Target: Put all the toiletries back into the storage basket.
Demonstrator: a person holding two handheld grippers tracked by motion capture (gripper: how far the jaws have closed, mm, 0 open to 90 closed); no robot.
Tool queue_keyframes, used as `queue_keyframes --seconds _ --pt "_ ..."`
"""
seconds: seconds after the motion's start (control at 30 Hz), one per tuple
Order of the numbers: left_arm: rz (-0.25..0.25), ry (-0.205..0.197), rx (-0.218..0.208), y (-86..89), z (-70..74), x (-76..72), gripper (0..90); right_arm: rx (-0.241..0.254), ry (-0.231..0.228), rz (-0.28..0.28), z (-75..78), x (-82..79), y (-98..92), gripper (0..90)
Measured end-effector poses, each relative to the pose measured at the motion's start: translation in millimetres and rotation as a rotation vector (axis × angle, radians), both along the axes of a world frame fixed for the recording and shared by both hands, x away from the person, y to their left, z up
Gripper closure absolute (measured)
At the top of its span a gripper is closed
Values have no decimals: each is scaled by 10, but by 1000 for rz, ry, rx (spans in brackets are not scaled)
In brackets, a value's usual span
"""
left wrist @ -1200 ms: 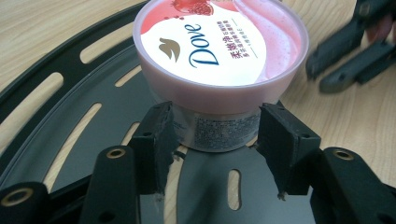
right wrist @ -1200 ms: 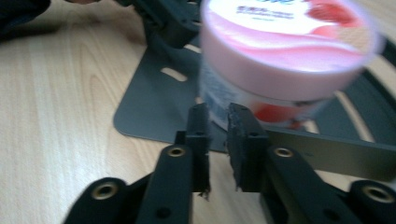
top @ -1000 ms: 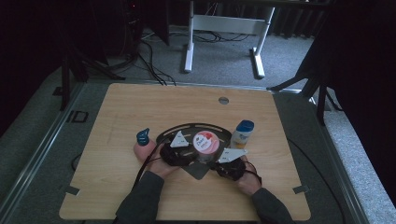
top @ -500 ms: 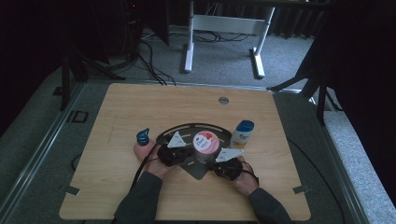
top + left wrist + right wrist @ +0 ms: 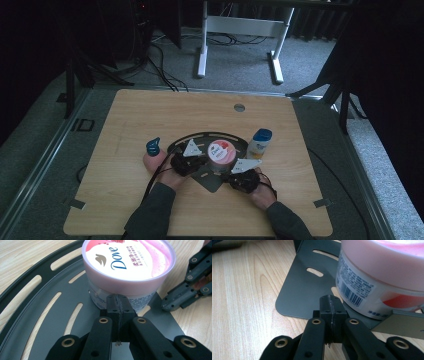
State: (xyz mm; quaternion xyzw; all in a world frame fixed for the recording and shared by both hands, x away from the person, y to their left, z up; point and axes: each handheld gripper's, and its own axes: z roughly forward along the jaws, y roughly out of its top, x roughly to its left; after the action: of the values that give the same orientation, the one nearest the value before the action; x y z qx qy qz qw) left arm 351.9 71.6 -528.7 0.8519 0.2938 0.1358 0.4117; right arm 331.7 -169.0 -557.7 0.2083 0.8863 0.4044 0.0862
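Both tools are sitting clenched on nothing, the left tool (image 5: pixel 117 305) and the right tool (image 5: pixel 329 307) flanking the pink-lidded jar (image 5: pixel 221 152), each just short of its wall; the jar is standing upright on the dark slotted plate (image 5: pixel 212 181), mid-surface (image 5: pixel 300 210).

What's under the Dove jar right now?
The Dove jar stands on the dark slotted metal plate, which lies on the wooden table. The plate's slots show wood beneath. The part of the plate directly below the jar is covered, so nothing there can be told.
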Motion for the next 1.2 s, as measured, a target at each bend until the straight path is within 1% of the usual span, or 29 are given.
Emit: queue_keyframes --seconds 0.07,0.33,0.5,0.93,1.0,1.13,1.2 --pt "3 -1 2 -19 0 14 896 2 0 1 -1 1 -1 900" --pt "14 9 -13 -80 -4 75 897 5 1 2 -3 6 -5 900" --pt "16 10 -5 -129 2 111 897 6 3 4 -4 8 -8 900" --pt "20 21 -9 -238 6 200 897 7 7 1 -4 7 -8 900" --pt "17 24 0 -271 0 218 897 7 8 0 -4 6 -8 900" --pt "31 28 -6 -305 -4 239 897 7 8 0 -4 4 -7 900" --pt "34 30 -1 -309 1 249 896 7 9 0 -4 6 -8 900"
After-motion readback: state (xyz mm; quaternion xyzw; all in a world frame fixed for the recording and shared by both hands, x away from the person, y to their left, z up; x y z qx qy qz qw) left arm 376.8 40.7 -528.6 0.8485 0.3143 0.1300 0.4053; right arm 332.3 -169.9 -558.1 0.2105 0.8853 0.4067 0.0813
